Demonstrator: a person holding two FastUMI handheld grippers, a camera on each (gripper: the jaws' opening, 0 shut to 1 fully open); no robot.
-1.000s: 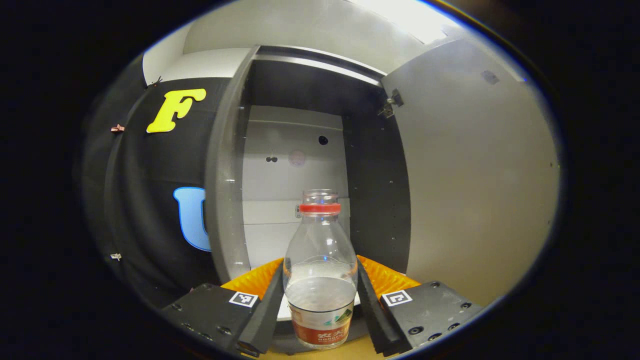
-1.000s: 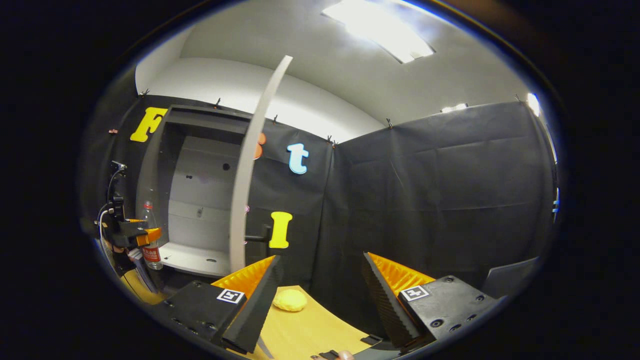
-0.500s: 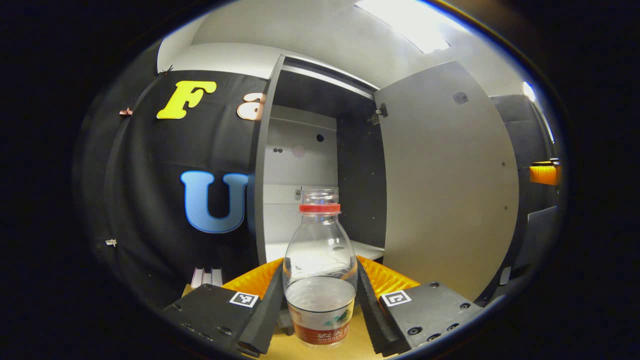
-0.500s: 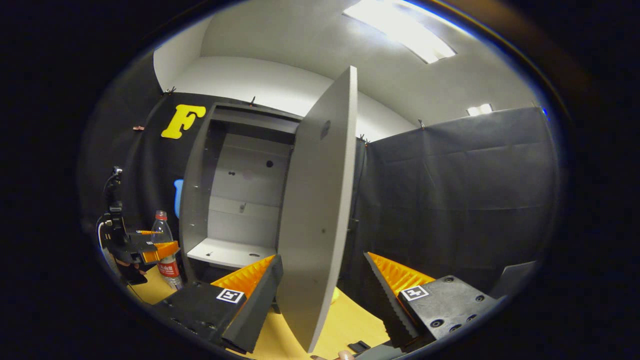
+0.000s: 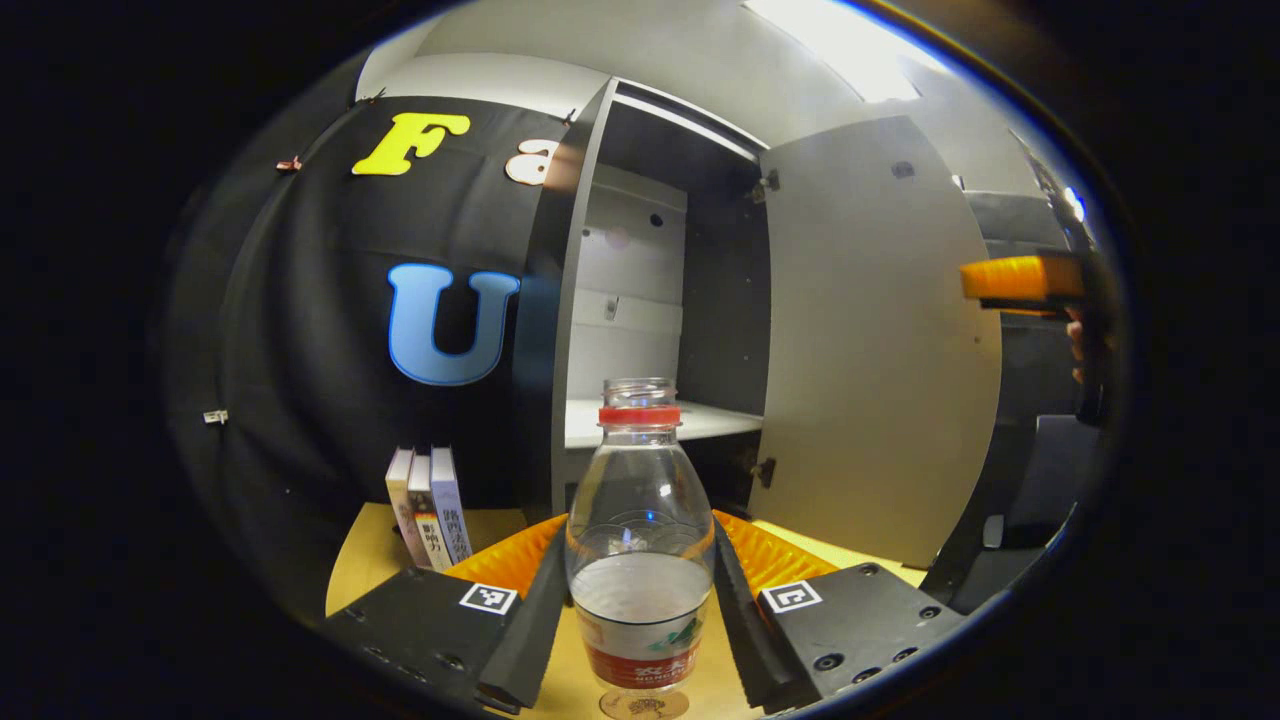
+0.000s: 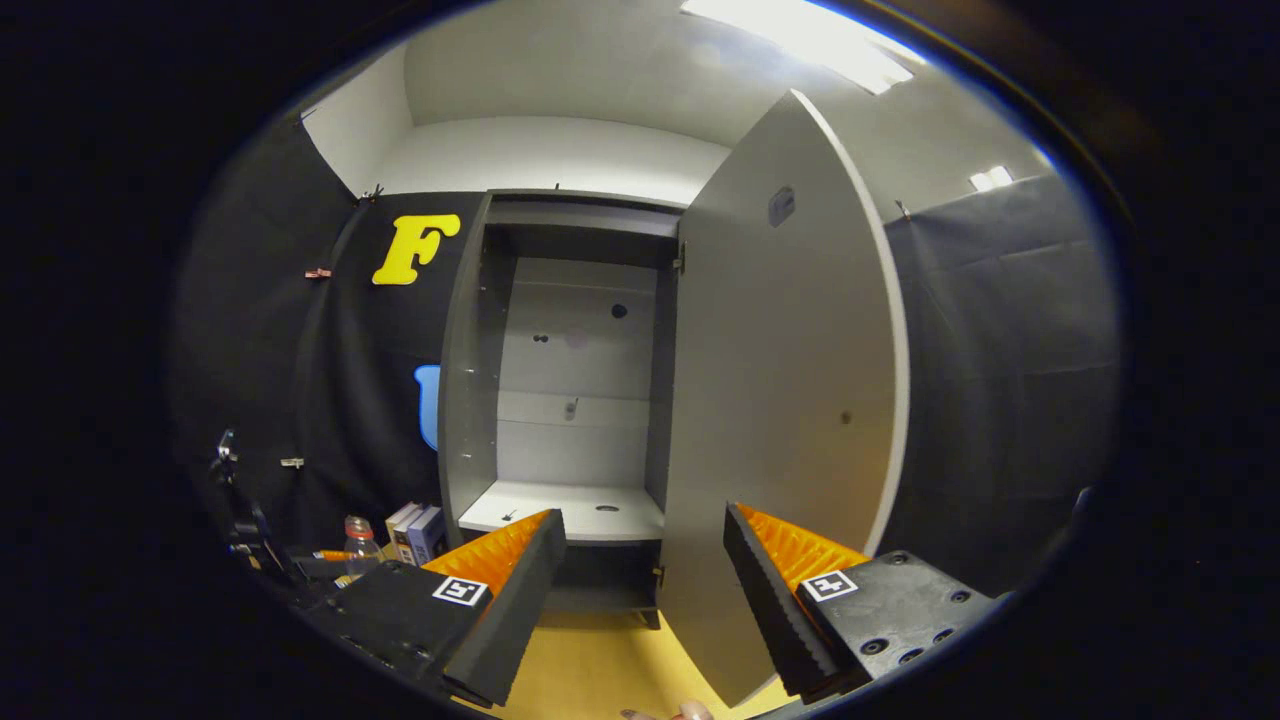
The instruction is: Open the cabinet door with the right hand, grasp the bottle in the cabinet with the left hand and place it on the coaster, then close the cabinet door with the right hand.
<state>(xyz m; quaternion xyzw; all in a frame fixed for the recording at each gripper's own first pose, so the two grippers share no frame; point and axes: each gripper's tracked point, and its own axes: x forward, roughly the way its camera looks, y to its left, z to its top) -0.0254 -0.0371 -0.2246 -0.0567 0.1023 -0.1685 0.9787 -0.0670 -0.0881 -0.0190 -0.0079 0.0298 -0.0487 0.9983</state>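
Note:
A clear bottle with a red neck ring, no cap and a red label is held upright, my left gripper shut on its lower body. A round coaster shows just under the bottle's base; whether they touch I cannot tell. The grey cabinet stands open behind it, its door swung out to the right. My right gripper is open and holds nothing, facing the inner face of the door and the bare shelf. In the right gripper view the bottle sits low at the left.
Three books stand upright on the wooden table left of the cabinet, also seen as books in the right gripper view. The other gripper shows at the far right beyond the door's edge.
The left gripper has carried the bottle out of the cabinet and down toward the table, over the coaster. The right gripper has swung left and now faces the open cabinet and door.

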